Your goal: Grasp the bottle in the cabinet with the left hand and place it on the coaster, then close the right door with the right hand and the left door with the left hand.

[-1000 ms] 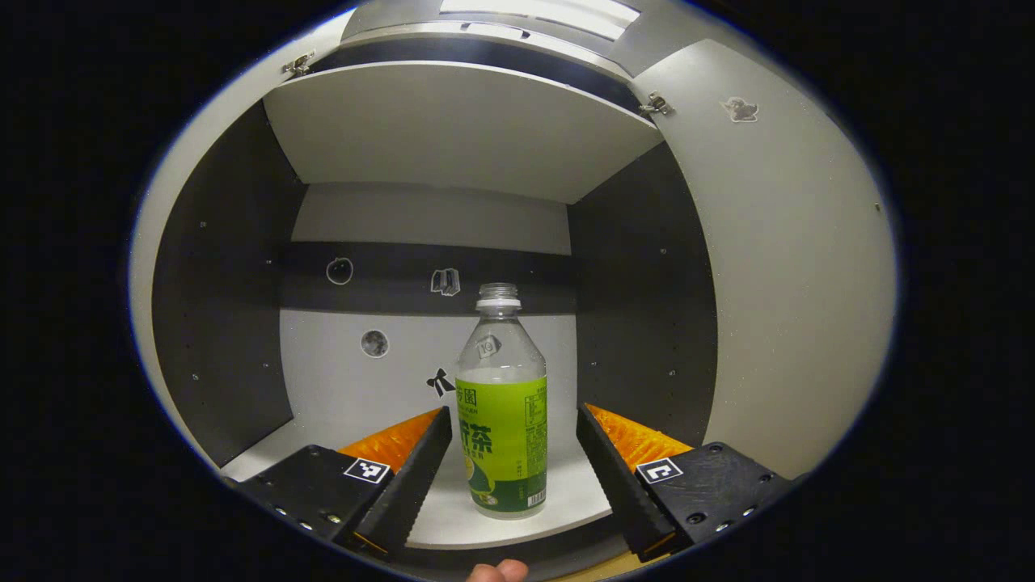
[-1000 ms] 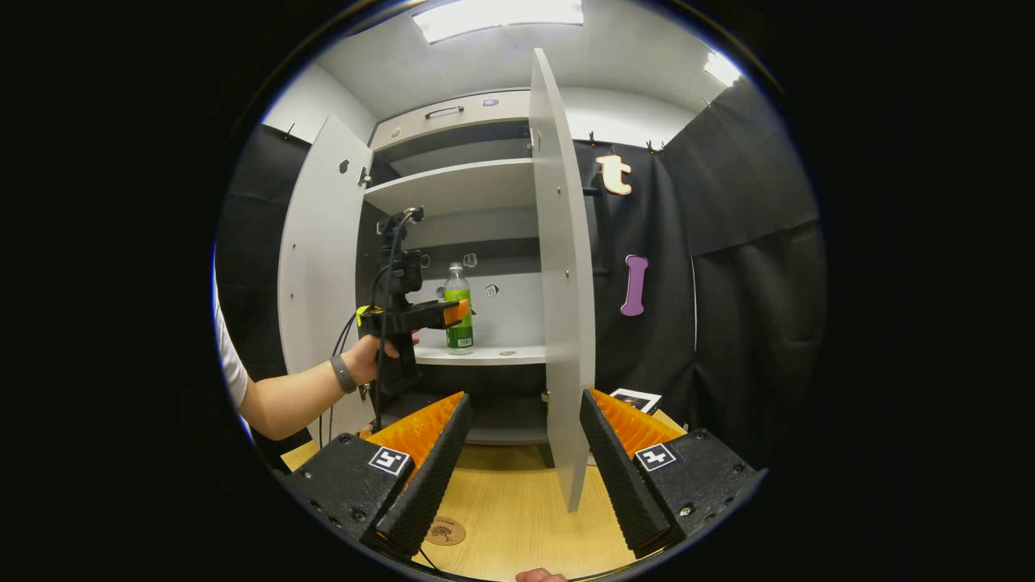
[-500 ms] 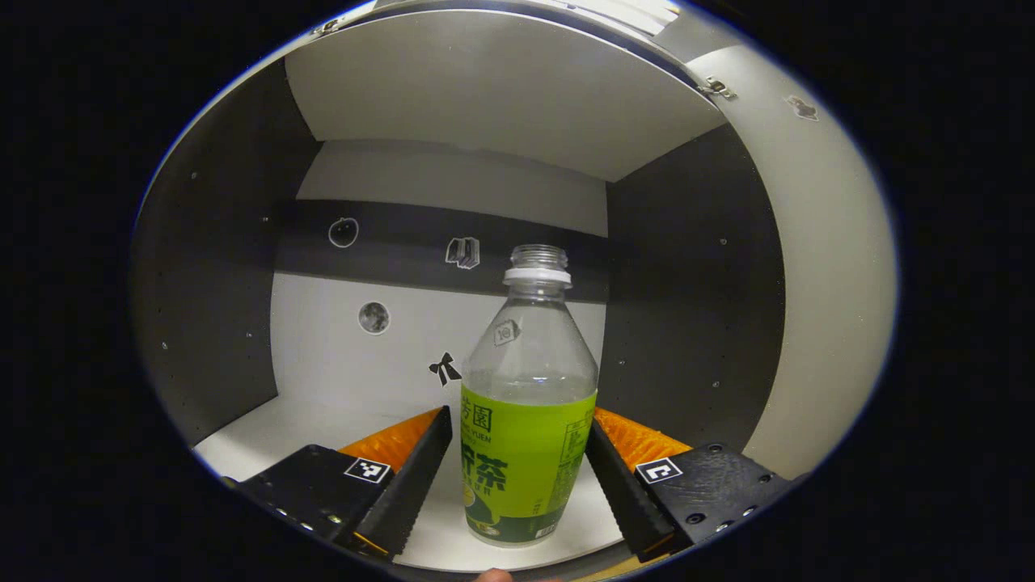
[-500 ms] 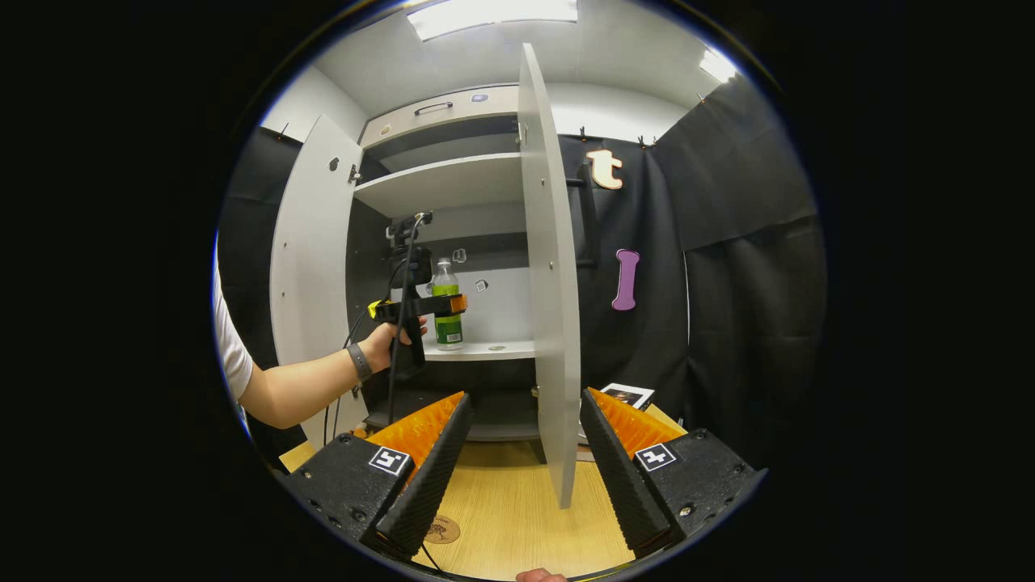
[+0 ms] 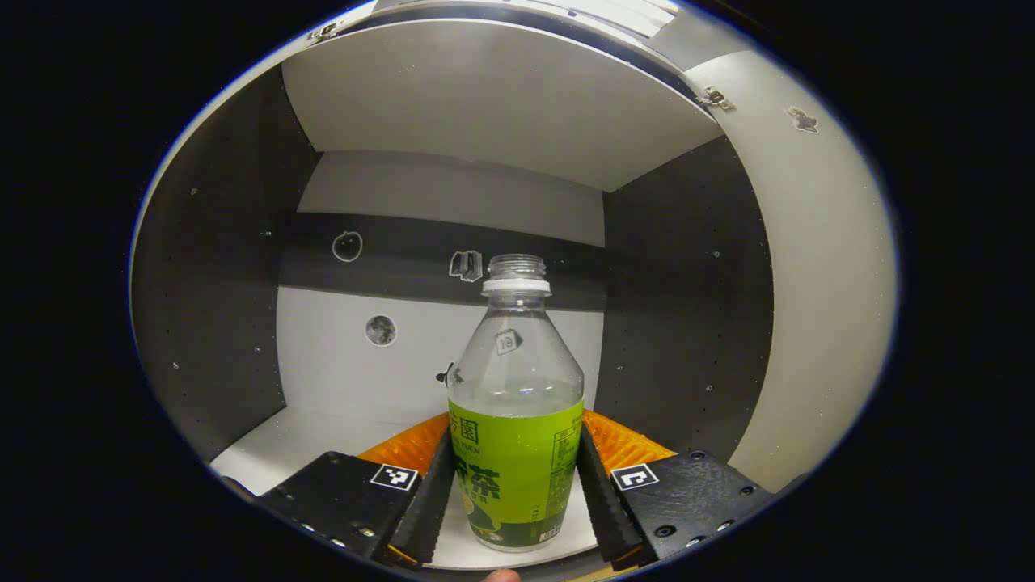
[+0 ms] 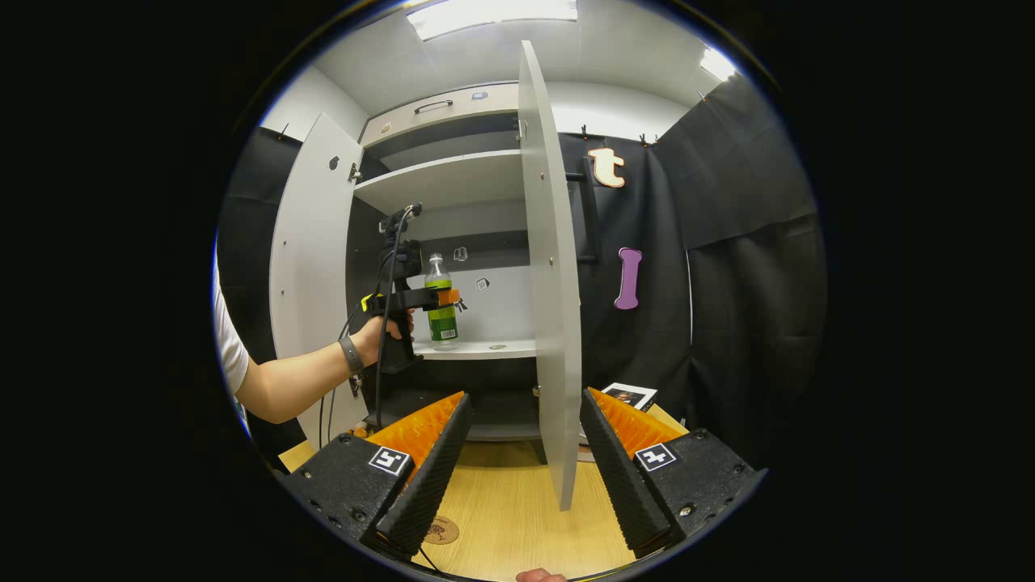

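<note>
Up close in the left gripper view, the left gripper (image 5: 515, 485) has its two fingers pressed against either side of the clear plastic bottle with the green label (image 5: 515, 420), clenched on the label band. The bottle stands upright on the white cabinet shelf (image 5: 323, 436), uncapped, neck ring white. Small stickers dot the grey-and-white back panel behind it.

Over to the right gripper view, and here's the wider scene: the tall grey cabinet (image 6: 441, 174) with both doors swung out, the left door (image 6: 311, 267) and the right door (image 6: 546, 275) edge-on to the camera. A person's hand (image 6: 380, 335) holds the left gripper's handle, cables trailing down, and the bottle sits between that gripper's fingers at the shelf. The right gripper (image 6: 524, 453) hangs with its fingers spread wide, nothing between them, above the pale wooden tabletop (image 6: 517, 517). Down by its left finger lies the round brown cork coaster (image 6: 442, 530), well apart from the bottle. A small card (image 6: 631, 396) rests near the cabinet's foot.

Against half a second ago, the left fingers have drawn in: there was a gap on the bottle's left side then, and now both touch. A second ago the bottle stood farther off between wide-open fingers.
</note>
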A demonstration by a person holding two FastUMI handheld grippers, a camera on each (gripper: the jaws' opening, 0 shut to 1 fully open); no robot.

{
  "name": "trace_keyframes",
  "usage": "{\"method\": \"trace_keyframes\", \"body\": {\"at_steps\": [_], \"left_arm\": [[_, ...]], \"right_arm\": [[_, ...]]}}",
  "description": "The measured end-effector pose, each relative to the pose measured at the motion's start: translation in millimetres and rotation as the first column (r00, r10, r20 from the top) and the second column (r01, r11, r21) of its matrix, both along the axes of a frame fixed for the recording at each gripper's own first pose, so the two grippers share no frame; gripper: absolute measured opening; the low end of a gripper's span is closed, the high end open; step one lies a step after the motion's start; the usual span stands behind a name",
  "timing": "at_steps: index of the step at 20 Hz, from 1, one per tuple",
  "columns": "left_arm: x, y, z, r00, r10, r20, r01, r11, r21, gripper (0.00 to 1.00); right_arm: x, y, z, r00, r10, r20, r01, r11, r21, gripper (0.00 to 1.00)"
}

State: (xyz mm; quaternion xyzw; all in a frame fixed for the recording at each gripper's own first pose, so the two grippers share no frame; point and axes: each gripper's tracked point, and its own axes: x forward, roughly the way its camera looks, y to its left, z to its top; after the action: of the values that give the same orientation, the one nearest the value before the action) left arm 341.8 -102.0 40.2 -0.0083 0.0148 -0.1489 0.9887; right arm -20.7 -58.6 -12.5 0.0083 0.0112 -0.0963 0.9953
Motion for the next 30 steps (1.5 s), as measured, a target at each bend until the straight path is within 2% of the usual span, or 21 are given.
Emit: {"method": "trace_keyframes", "body": {"at_steps": [4,7,12,13,14,15,16,18,21,22,23,26,30], "left_arm": [[-23,9,13,0.999,-0.002,0.045,0.001,1.0,0.031,0.72],[-50,9,16,0.998,-0.03,0.047,0.029,0.999,0.032,0.71],[-102,2,14,0.995,-0.087,0.058,0.084,0.995,0.058,0.71],[-113,0,9,0.994,-0.097,0.052,0.093,0.993,0.067,0.69],[-124,-2,5,0.994,-0.103,0.047,0.099,0.993,0.07,0.72],[-136,-4,-1,0.994,-0.106,0.041,0.103,0.993,0.063,0.68],[-149,-8,-9,0.993,-0.114,0.032,0.113,0.993,0.046,0.71],[-168,-14,-24,0.992,-0.127,0.017,0.126,0.992,0.008,0.72],[-189,-5,-47,0.997,-0.078,0.025,0.077,0.997,0.01,0.72],[-195,-3,-57,0.998,-0.063,0.03,0.063,0.998,0.017,0.75],[-202,-2,-66,0.998,-0.055,0.033,0.055,0.998,0.018,0.72],[-222,4,-100,1.0,-0.016,0.016,0.015,0.999,0.029,0.72],[-255,11,-146,0.998,0.055,-0.042,-0.057,0.998,-0.041,0.72]], "right_arm": [[7,5,5,0.999,0.032,0.019,-0.032,0.999,-0.032,0.83],[13,17,10,0.995,0.094,0.04,-0.093,0.996,-0.016,0.83],[16,27,25,0.985,0.154,0.077,-0.152,0.988,-0.035,0.83],[14,28,30,0.983,0.162,0.085,-0.159,0.986,-0.041,0.83],[13,27,35,0.981,0.167,0.097,-0.162,0.985,-0.052,0.83],[12,25,39,0.981,0.166,0.103,-0.16,0.985,-0.064,0.83],[11,23,42,0.98,0.166,0.107,-0.158,0.984,-0.076,0.83],[7,22,49,0.979,0.168,0.113,-0.159,0.983,-0.087,0.83],[1,19,51,0.98,0.167,0.106,-0.158,0.984,-0.087,0.83],[-1,17,54,0.981,0.164,0.109,-0.155,0.984,-0.086,0.83],[-1,16,59,0.981,0.16,0.114,-0.15,0.985,-0.086,0.83],[-2,15,67,0.981,0.156,0.118,-0.145,0.984,-0.099,0.83],[-1,15,67,0.985,0.147,0.089,-0.134,0.982,-0.135,0.83]]}}
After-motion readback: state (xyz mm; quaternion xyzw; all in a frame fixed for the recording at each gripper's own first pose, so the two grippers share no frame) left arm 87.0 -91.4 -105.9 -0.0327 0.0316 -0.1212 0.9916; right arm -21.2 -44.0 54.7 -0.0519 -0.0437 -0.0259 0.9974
